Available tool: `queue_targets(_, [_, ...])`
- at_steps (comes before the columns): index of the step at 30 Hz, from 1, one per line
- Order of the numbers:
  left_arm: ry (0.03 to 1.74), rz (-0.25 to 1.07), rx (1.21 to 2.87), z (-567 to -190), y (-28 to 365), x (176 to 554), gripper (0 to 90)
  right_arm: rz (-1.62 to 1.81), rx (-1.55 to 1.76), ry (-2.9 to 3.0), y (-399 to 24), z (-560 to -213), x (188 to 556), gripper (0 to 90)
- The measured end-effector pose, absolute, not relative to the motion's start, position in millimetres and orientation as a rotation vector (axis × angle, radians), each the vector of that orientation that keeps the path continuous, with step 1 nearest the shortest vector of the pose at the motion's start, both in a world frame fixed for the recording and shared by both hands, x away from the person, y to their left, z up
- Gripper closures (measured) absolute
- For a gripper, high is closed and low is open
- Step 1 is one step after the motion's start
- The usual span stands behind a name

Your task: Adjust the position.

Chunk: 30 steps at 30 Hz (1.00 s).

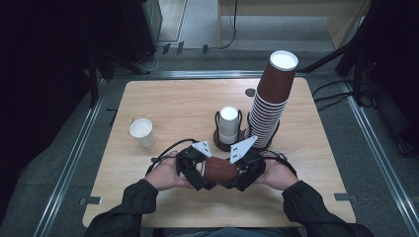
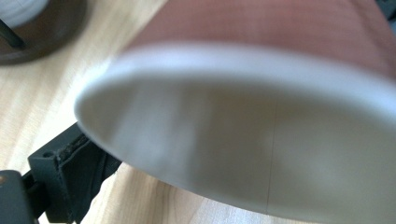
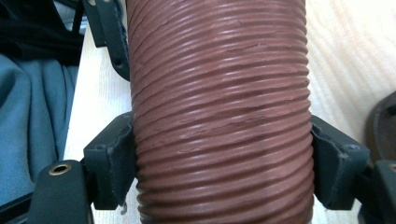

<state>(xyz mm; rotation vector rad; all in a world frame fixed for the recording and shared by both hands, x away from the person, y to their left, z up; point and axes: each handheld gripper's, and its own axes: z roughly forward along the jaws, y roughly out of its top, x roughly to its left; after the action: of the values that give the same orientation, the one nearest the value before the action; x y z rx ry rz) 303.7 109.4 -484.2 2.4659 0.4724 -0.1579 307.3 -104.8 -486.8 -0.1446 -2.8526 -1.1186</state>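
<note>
- Desk (image 1: 163, 98): light wood top that carries every item listed below.
- Stack of brown cups (image 1: 271, 106): tall, leaning slightly, at the far right of the desk, seated in a dark holder.
- White cup in holder (image 1: 229, 123): upright in a second dark holder, just left of the stack and beyond the tools.
- Loose white cup (image 1: 142, 131): stands alone on the desk, well to the left of the holders.
- Brown ribbed cup (image 1: 220, 170): lies on its side between the two tools, above the near middle of the desk, mouth toward the left tool.
- Right tool (image 3: 224, 154): clenched across the ribbed wall of the brown cup; one pad (image 3: 114, 158) presses each side of the wall.
- Left tool (image 1: 197, 170): jaws spread wide at the mouth end of the cup. In the left gripper view the cup's white rim (image 2: 233, 60) and inner wall sit directly ahead, with one black jaw at the lower left beside the rim; contact with the pad cannot be told.
</note>
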Motion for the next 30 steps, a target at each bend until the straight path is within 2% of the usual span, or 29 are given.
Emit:
queue_targets(17, [0.509, -0.131, 2.29, -471, 127, 306, 0.0, -1.37, -0.269, -2.757, -132, -463, 315, 21.0])
queue_targets(30, [0.513, -0.122, 2.146, -460, 129, 304, 0.0, -1.475, -0.266, -2.648, -122, -471, 314, 20.9])
